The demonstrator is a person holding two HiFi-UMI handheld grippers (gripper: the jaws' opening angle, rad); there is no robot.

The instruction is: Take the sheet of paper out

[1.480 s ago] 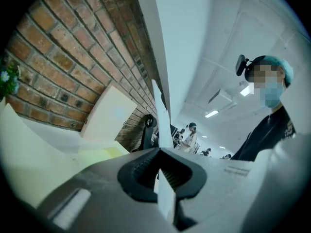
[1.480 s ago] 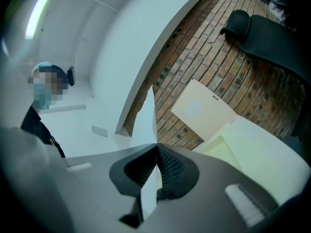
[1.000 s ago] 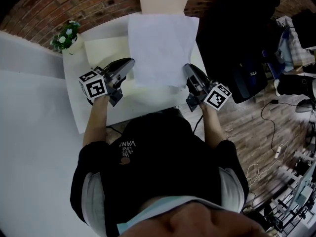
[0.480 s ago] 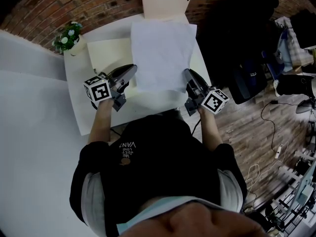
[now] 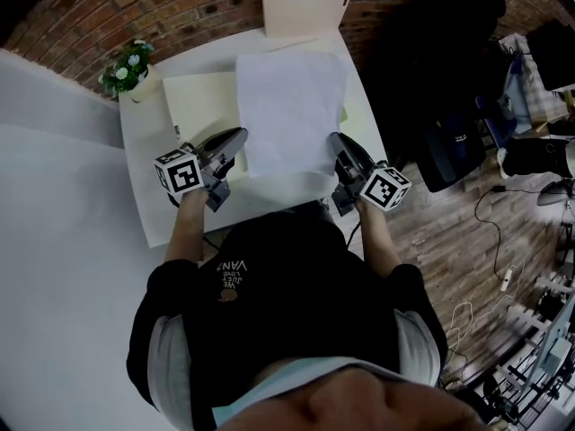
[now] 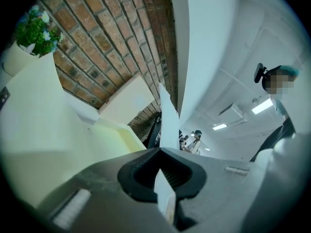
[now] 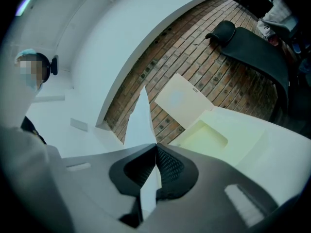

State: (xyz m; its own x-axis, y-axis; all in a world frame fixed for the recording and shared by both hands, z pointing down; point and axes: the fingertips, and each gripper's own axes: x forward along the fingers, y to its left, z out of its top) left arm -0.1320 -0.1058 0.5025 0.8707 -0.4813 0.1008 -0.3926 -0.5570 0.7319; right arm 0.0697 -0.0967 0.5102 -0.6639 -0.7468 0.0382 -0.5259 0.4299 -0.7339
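Note:
A white sheet of paper (image 5: 289,110) hangs stretched between my two grippers above a pale yellow open box (image 5: 199,104) on the white table (image 5: 157,205). My left gripper (image 5: 241,138) is shut on the sheet's near left corner. My right gripper (image 5: 333,141) is shut on its near right corner. In the left gripper view the sheet (image 6: 170,113) runs edge-on out of the shut left gripper (image 6: 159,148). In the right gripper view the paper (image 7: 140,120) rises from the shut right gripper (image 7: 156,144), with the box (image 7: 209,136) beyond it.
The box's lid (image 5: 308,3) stands upright at the table's far edge against a brick wall. A potted plant (image 5: 126,65) sits on the table's far left corner. A black chair (image 5: 431,70) stands to the right, and cables (image 5: 503,272) lie on the wooden floor.
Both grippers have drawn back toward the person and lower, carrying the sheet with them. The sheet's far edge has come away from the upright lid.

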